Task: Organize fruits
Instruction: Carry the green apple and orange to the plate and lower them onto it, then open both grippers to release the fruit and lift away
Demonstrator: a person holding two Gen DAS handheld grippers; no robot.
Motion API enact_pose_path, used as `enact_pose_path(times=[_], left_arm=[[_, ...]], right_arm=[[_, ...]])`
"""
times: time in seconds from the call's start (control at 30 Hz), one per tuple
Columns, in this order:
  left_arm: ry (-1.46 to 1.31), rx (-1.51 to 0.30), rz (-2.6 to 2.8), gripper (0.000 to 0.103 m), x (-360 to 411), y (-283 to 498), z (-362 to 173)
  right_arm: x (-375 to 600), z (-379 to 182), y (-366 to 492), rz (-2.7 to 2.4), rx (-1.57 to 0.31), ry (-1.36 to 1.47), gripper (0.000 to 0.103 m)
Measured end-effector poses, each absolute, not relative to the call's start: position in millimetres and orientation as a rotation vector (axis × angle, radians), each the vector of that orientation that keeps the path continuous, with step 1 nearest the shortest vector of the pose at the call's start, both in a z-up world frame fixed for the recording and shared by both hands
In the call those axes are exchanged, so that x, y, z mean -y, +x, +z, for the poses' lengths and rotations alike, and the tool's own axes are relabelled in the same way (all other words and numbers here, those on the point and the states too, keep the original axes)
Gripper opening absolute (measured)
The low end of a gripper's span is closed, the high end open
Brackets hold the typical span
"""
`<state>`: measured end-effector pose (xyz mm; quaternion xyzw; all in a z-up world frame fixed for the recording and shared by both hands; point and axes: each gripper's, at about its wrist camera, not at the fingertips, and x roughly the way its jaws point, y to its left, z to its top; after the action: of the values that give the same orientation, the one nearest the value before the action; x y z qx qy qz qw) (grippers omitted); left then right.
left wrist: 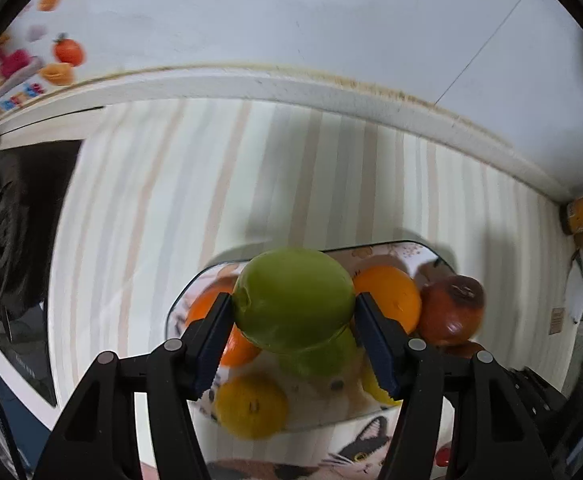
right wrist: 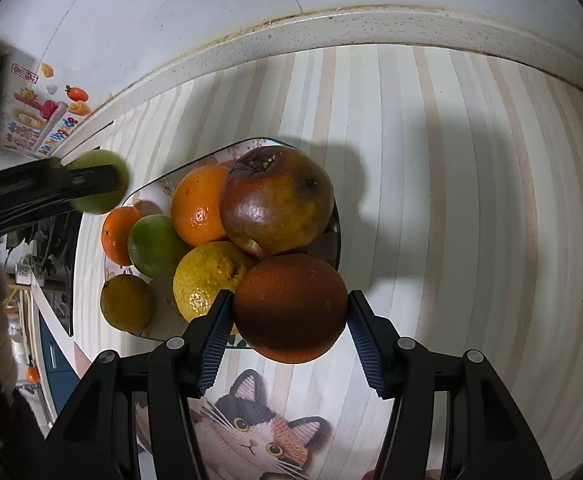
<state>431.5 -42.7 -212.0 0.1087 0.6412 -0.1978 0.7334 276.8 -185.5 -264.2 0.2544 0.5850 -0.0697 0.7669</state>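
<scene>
Left gripper point(left wrist: 293, 312) clamps a green fruit point(left wrist: 291, 300) above the plate point(right wrist: 333, 240); right gripper point(right wrist: 289, 312) clamps a dark orange point(right wrist: 291, 308) at the plate's near edge. Step, likely: carrying fruit; next needs a clear landing spot.

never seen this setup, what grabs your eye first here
Each gripper is shut on a fruit: the left gripper on a green fruit, the right gripper on a dark orange. Beneath them a glass plate piled with citrus and a bruised brownish apple sits on the striped cloth.
</scene>
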Motion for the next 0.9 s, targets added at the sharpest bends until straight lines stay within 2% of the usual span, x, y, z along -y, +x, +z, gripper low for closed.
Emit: enact_pose_path(times=[0.2, 0.37, 0.43, 0.5, 0.67, 0.73, 0.9], left_arm=[[0.271, -1.504, -0.444, 0.060, 59.5, 440.7, -249.5], [0.276, -1.523, -0.451, 0.060, 59.6, 440.6, -256.8], [0.276, -1.533, -0.449, 0.060, 59.8, 443.0, -258.1], [0.261, -1.533, -0.441, 0.060, 56.6, 445.4, -255.3], [0.238, -1.472, -0.421, 0.087, 46.0, 445.3, -233.6], [0.230, -1.450, -0.417, 0.087, 40.6, 441.0, -223.5], [0.227, -1.368, -0.381, 0.092, 19.6, 413.5, -198.9]], right_arm=[[191.0, -265.2, 270.9, -0.137, -1.247, 0.600, 0.060], [197.8, -265.4, 263.0, -0.134, -1.225, 0.629, 0.061], [200.8, -265.6, 262.7, -0.127, -1.218, 0.661, 0.065], [203.4, -264.4, 262.5, -0.125, -1.215, 0.679, 0.077], [204.9, -255.8, 263.7, -0.131, -1.225, 0.688, 0.089], [203.9, -250.3, 262.3, -0.142, -1.238, 0.669, 0.093], [191.2, -233.5, 255.7, -0.204, -1.277, 0.493, 0.094]])
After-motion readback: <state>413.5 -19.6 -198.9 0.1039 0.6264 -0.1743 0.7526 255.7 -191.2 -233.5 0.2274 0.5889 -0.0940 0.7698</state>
